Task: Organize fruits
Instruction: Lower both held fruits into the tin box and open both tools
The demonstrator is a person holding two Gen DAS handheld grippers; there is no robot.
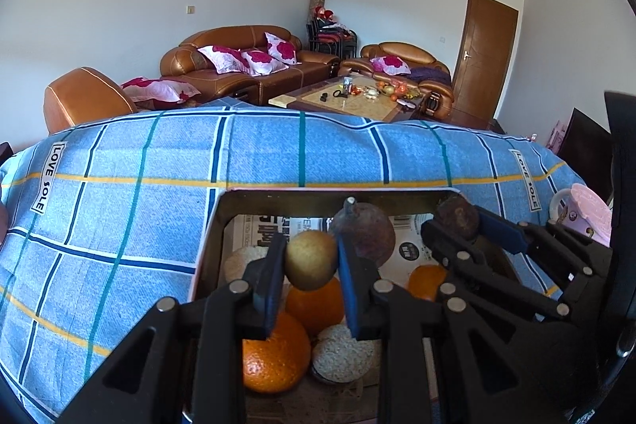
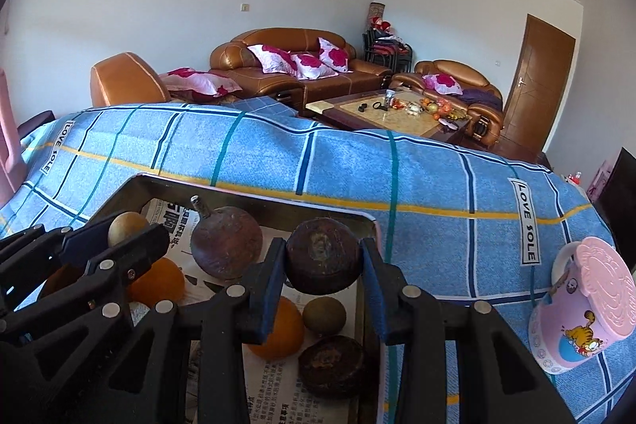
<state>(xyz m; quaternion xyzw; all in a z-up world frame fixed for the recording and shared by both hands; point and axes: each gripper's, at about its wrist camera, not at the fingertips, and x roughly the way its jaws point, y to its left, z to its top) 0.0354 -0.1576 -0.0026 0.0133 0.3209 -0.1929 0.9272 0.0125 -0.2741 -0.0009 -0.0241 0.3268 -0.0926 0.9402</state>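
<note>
My left gripper [image 1: 310, 265] is clenched on a small yellow-green round fruit [image 1: 311, 260], both pads pressing its sides, and holds it above the metal tray [image 1: 222, 209]. My right gripper [image 2: 322, 263] is clenched on a dark brown flattened fruit [image 2: 322, 261], likewise held over the tray near its right-hand rim; in the left wrist view this gripper enters from the right with the same fruit between its fingers. The tray sits on a table covered with a blue checked cloth [image 1: 119, 185] and is lined with newspaper [image 2: 274, 396]. Contents of the tray: three oranges, the largest [image 1: 274, 356] nearest me, a second [image 1: 316, 302] just behind it, a third [image 1: 425, 281] toward the right; a purple-brown stemmed fruit [image 2: 226, 245] at the far side; two pale rough discs [image 1: 342, 352]; a second dark flattened fruit [image 2: 332, 364]; and a small greenish fruit [image 2: 324, 314] just beyond it. A pink lidded mug [image 2: 584, 304] stands on the cloth to the right of the tray, well apart from it.
</note>
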